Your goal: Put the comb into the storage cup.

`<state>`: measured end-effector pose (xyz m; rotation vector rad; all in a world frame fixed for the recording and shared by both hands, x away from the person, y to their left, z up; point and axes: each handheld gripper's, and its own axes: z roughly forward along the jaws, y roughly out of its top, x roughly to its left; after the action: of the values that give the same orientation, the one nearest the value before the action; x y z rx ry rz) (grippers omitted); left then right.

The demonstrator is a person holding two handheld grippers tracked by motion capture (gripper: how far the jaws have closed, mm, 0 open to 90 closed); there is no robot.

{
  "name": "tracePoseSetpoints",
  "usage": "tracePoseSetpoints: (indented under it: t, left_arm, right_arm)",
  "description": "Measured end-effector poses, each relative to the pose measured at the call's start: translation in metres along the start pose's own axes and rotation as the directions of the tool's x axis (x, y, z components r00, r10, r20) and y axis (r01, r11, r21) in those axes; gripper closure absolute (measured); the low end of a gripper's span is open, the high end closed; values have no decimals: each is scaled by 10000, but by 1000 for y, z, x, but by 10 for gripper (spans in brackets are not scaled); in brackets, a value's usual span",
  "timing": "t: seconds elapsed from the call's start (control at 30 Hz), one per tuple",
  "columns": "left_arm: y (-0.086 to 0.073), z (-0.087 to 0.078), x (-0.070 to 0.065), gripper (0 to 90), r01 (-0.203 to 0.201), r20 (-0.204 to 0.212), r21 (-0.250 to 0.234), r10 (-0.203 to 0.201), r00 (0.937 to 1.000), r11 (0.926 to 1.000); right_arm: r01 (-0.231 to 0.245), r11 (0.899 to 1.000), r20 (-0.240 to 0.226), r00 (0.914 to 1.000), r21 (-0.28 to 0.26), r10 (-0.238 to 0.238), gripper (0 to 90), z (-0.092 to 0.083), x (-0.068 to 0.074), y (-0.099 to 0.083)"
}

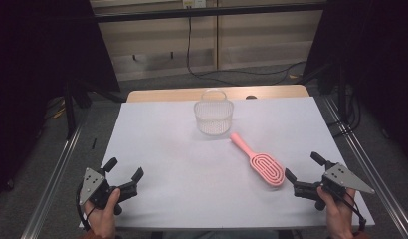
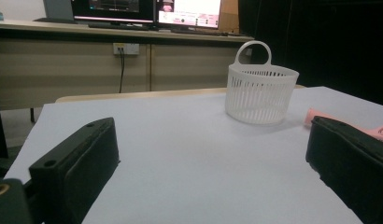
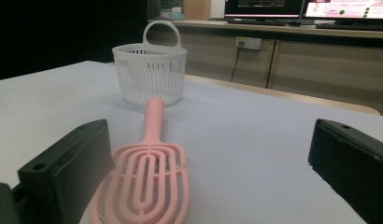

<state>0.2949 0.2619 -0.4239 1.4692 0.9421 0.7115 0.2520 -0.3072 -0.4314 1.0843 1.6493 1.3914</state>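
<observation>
A pink vented hairbrush [image 1: 259, 162] is seen lying flat on the white table cover [image 1: 182, 164], right of centre, its handle pointed toward the far left and its oval head toward the near right. A white slatted plastic basket [image 1: 213, 115] with a loop handle is set upright at the far middle of the cover, just beyond the handle tip of the brush; the two appear close but not touching. The right gripper [image 1: 302, 173] is held at the near right edge, jaws spread wide and nothing clasped; its inner jaw is placed just beside the head of the brush, and contact cannot be confirmed from the high view. In the right gripper view the brush [image 3: 150, 177] is found low between the two black jaws, closer to the left one, with the basket [image 3: 150, 74] beyond it in line with the handle. The left gripper [image 1: 125, 174] is held at the near left corner, well apart from both objects, jaws likewise spread and empty. In the left gripper view the basket [image 2: 259, 91] is seen ahead to the right, and the pink handle end [image 2: 315, 115] is partly hidden behind the right-hand jaw. Each gripper is gripped by a hand [image 1: 105, 216] entering from the near edge. Monitors [image 2: 147, 10] on a far desk are noted in the background.
</observation>
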Motion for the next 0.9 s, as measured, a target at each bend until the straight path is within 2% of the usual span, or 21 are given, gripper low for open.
tracePoseSetpoints:
  t: [0.17, 0.23, 0.37, 0.53, 0.57, 0.6, 0.9]
  left_arm:
    - [1, 1, 0, 26, -36, 1, -9, 36, 10000, 10000]
    - [1, 2, 0, 26, -63, 7, -16, 63, 10000, 10000]
    - [1, 2, -1, 26, -88, 111, -38, 89, 9999, 10000]
    - [2, 1, -2, 26, -213, 160, -164, 215, 9996, 9996]
    - [3, 1, -2, 26, -240, 169, -205, 244, 9996, 9995]
    - [3, 1, -2, 26, -289, 158, -220, 292, 9994, 9993]
    - [3, 1, -2, 26, -262, 207, -183, 266, 9994, 9995]
  right_arm:
    - [9, 10000, -208, 9998, -33, -9, 0, 7, 1, 8]
    - [178, 9998, -124, 9998, -62, -179, 0, 12, 2, 13]
    - [310, 9993, -262, 9992, -206, -316, 0, 22, 7, 21]
    - [174, 9996, -439, 9989, -218, -183, 0, 32, 10, 26]
    - [177, 9996, -556, 9983, -214, -189, 0, 34, 10, 27]
    - [-28, 9997, -757, 9971, -243, 10, 0, 37, 6, 31]
    - [-127, 9990, -920, 9957, -421, 88, 0, 52, -3, 55]
